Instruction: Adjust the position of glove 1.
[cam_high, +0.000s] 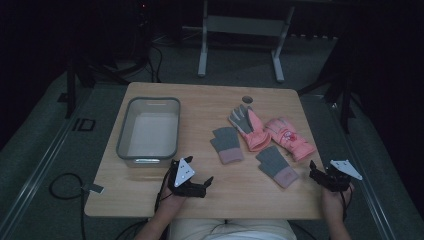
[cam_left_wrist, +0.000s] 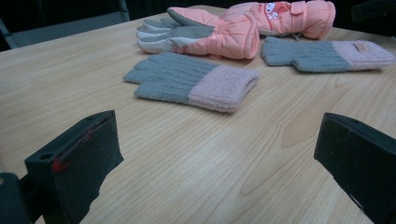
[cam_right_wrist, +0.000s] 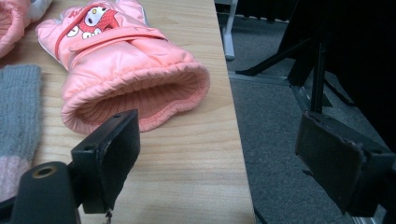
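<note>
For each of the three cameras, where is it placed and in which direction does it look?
High view: above the person's side, looking forward and down on the table; forearms, left gripper and right gripper show.
Left gripper view: low over the wood, between its open jaws, toward the grey knit glove.
Right gripper view: at the table's edge, open jaws framing the pink glove's cuff.
Shared: all show the pink gloves.

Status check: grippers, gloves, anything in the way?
Left gripper and right gripper both open, empty. Two pink gloves and two grey gloves lie flat on the table. Bin empty; nothing blocking.
</note>
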